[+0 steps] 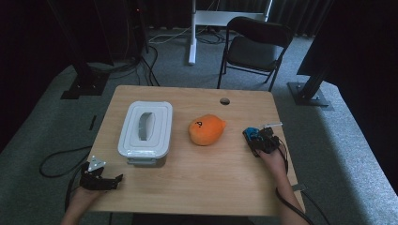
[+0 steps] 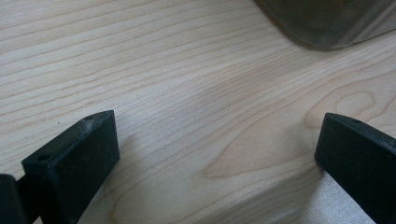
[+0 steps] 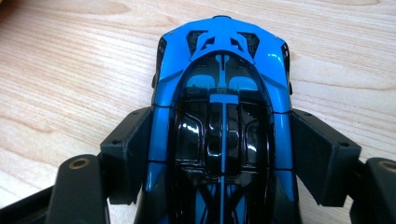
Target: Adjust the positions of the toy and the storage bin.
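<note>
Blue toy car (image 3: 223,116) x1, R gripper (image 1: 259,139) jaws clamped on it | L gripper (image 1: 104,180) jaws wide | 1 white box (image 1: 145,133) | 1 orange plush (image 1: 206,129)

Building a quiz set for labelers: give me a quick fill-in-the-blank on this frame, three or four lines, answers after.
1. The right gripper has its jaws against the sides of a blue and black toy ____.
2. The left gripper is ____, with bare wood between its jaws.
3. The orange plush toy lies between the car and the white lidded ____.
4. Behind the table stands a black folding ____.

Answers: car; open; container; chair
</note>
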A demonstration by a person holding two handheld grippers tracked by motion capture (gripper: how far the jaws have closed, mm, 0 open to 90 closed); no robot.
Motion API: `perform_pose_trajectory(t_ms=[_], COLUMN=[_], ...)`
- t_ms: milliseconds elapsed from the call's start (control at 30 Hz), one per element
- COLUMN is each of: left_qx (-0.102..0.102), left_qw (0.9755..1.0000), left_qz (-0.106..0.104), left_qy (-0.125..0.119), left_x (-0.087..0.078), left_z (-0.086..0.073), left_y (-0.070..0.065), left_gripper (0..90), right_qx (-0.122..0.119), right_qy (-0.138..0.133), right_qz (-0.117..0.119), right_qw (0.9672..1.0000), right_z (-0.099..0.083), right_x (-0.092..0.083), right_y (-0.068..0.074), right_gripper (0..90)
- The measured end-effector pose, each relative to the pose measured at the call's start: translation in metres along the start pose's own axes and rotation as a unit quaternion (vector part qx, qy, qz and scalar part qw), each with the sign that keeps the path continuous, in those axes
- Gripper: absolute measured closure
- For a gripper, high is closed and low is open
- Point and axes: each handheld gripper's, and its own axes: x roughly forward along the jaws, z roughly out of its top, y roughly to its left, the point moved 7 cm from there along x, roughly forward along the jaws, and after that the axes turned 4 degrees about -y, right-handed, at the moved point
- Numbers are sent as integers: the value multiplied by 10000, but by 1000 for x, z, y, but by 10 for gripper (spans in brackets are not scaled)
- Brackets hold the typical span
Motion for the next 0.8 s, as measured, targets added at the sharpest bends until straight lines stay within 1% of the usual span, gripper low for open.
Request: perform_pose_trajectory(t_ms=[200, 300, 433, 500, 533, 633, 733, 800], left_qx=[0, 0, 0, -1, -1, 1, -1, 0], left_qw=[10000, 10000, 10000, 10000, 10000, 10000, 10000, 10000], left_qz=[-1, 1, 0, 0, 0, 0, 0, 0], left_qy=[0, 0, 1, 1, 0, 1, 0, 1], left_x=[0, 0, 0, 0, 0, 0, 0, 0], left_z=[0, 0, 0, 0, 0, 0, 0, 0], left_y=[0, 0, 0, 0, 0, 0, 0, 0], left_gripper=[2, 3, 3, 2, 2, 2, 2, 2], right_qx=[15, 14, 107, 150, 153, 146, 213, 215], right_qy=[-43, -40, -24, 8, -4, 15, -6, 13], right_qz=[6, -47, -48, -15, -58, -80, -70, -35], right_qw=[10000, 10000, 9999, 9999, 9999, 9999, 9997, 9998], right_z=[1, 4, 4, 3, 3, 0, -2, -3], right_x=[-5, -9, -14, -16, -17, -21, -24, -25], right_y=[1, 1, 1, 1, 1, -1, -3, -3], right_gripper=[268, 269, 269, 269, 269, 269, 270, 270])
